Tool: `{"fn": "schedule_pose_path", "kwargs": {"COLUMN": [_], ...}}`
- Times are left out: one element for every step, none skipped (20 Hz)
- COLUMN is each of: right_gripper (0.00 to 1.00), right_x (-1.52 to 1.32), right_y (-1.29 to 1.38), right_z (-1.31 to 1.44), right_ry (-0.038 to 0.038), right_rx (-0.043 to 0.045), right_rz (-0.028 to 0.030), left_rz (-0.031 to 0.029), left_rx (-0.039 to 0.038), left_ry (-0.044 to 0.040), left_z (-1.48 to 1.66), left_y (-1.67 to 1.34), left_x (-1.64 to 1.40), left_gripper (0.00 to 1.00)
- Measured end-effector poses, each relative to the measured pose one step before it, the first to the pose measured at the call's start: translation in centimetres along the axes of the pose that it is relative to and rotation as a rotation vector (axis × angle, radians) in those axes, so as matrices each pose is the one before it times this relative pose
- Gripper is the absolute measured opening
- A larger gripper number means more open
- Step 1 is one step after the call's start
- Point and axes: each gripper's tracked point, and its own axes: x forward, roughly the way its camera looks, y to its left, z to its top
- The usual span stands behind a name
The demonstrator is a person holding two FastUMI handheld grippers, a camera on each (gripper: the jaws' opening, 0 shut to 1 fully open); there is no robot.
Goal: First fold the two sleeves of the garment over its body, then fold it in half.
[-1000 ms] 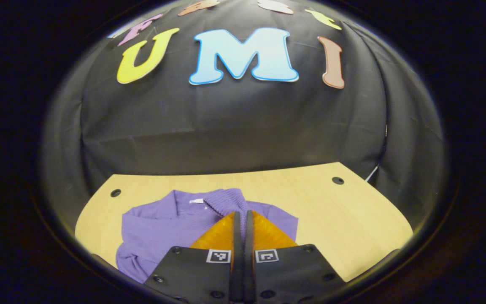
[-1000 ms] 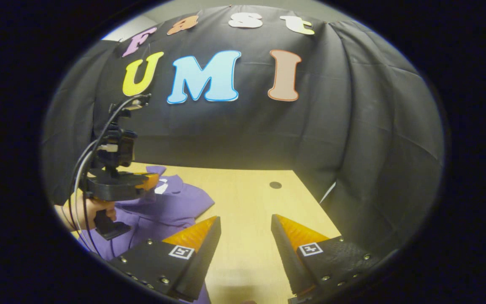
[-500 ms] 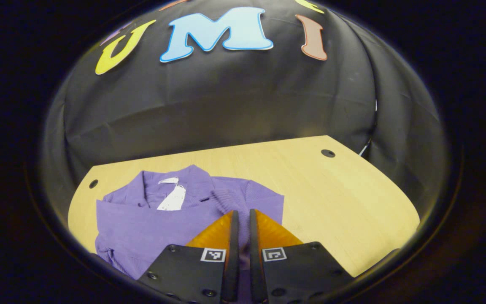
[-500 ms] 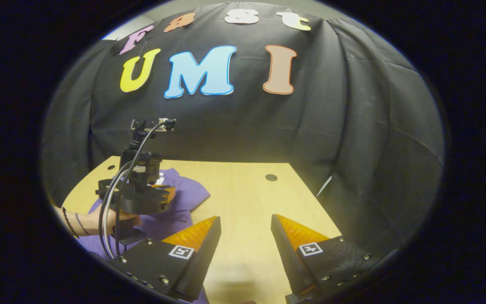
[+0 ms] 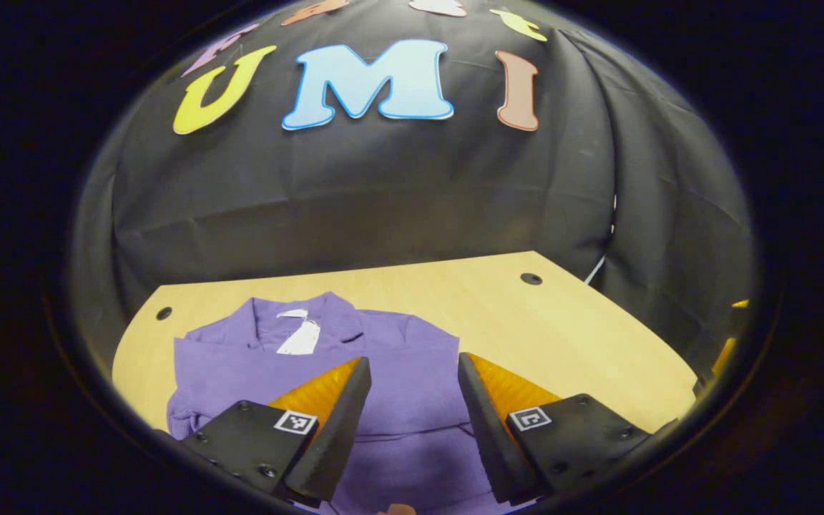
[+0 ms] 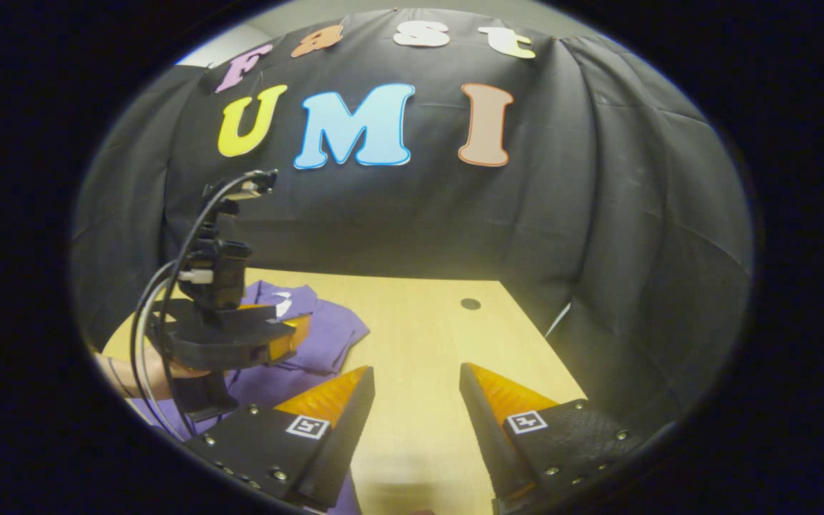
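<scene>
A purple knit garment (image 5: 383, 372) lies flat on the wooden table (image 5: 569, 329), collar and white tag (image 5: 299, 337) toward the back wall, with a sleeve laid across its body. My left gripper (image 5: 412, 372) hovers open just above the garment's middle, nothing between its fingers. In the right gripper view the same garment (image 6: 326, 332) lies at the left, with the left gripper (image 6: 280, 342) and the hand holding it above it. My right gripper (image 6: 415, 383) stands open over bare table to the right of the garment.
The black cloth wall closes the table at the back and right. Small dark holes mark the table's far corners (image 5: 530, 278) (image 5: 163, 312) (image 6: 469, 303). Cables (image 6: 162, 315) hang from the left gripper. Bare wood stretches to the garment's right.
The left gripper went from shut on the sleeve's cuff to open, dropping the sleeve onto the garment's body, and drew back a little. The right gripper stayed open and nearly still.
</scene>
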Motion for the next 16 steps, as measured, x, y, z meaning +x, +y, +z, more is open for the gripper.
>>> {"fn": "schedule_pose_path", "kwargs": {"right_gripper": [0.75, 0.70, 0.70, 0.75, 0.75, 0.75, 0.75, 0.75, 0.75, 0.75, 0.87, 0.99, 0.98, 0.97, 0.97, 0.97], "right_x": [-0.350, -0.364, -0.250, -0.343, -0.393, -0.429, -0.520, -0.251, -0.289, -0.602, -0.060, -0.174, -0.179, -0.188, -0.084, -0.160], "right_y": [0.367, 0.468, 0.450, 0.538, 0.556, 0.488, 0.603, 0.301, 0.541, 0.594, 0.315, 0.521, 0.464, 0.441, 0.343, 0.246], "right_z": [-0.229, -0.516, -0.376, -0.480, -0.442, -0.580, -0.478, -0.719, -0.499, -0.592, -1.108, -0.844, -0.837, -0.932, -1.001, -0.899], "right_ry": [0.00113, 0.00474, 0.00437, 0.00277, 0.00239, 0.00108, 0.00399, 0.00502, 0.00527, 0.00735, 0.01532, 0.01605, 0.01151, 0.01696, 0.01585, 0.02058], "right_rx": [0.00640, 0.00390, 0.00069, -0.00278, -0.00420, -0.00510, -0.01036, -0.00805, -0.00191, 0.00712, 0.01152, 0.01386, 0.01303, 0.00946, 0.00594, 0.00861], "right_rz": [-0.00129, 0.00044, 0.00066, -0.00055, 0.00173, 0.00065, 0.00061, -0.00865, 0.00214, 0.00421, -0.00745, 0.00398, -0.00001, -0.00242, 0.00003, -0.00112], "left_rz": [0.00541, 0.00661, 0.00279, 0.00518, 0.00869, 0.00757, 0.00980, 0.00774, 0.01060, 0.00989, 0.00771, 0.00923, 0.01085, 0.00862, 0.00788, 0.00445], "left_rx": [-0.00730, -0.01099, -0.00968, -0.00579, 0.00015, 0.00049, -0.00149, -0.00463, -0.00442, -0.00517, -0.00438, -0.00296, -0.00156, -0.00221, -0.00224, -0.00365], "left_ry": [-0.00779, -0.00671, -0.00828, -0.00712, -0.00283, -0.00253, -0.00335, -0.00131, 0.00234, 0.00003, 0.00134, 0.00205, 0.00257, 0.00887, 0.01892, 0.01548], "left_z": [0.062, 0.041, 0.033, -0.007, -0.145, -0.332, -0.281, -0.361, -0.513, -0.364, -0.449, -0.688, -0.846, -0.878, -1.306, -1.324], "left_y": [0.478, 0.649, 0.693, 0.718, 0.947, 0.949, 1.067, 1.006, 1.131, 1.210, 1.087, 1.131, 1.211, 1.194, 1.069, 0.960], "left_x": [-1.085, -1.141, -1.211, -1.297, -1.341, -1.504, -1.494, -1.233, -1.356, -1.381, -1.319, -1.174, -1.248, -1.167, -1.088, -1.016], "left_gripper": [0.84, 0.82, 0.83, 0.84, 0.84, 0.92, 1.00, 1.00, 1.00, 1.00, 1.00, 1.00, 1.00, 1.00, 1.00, 1.00]}}
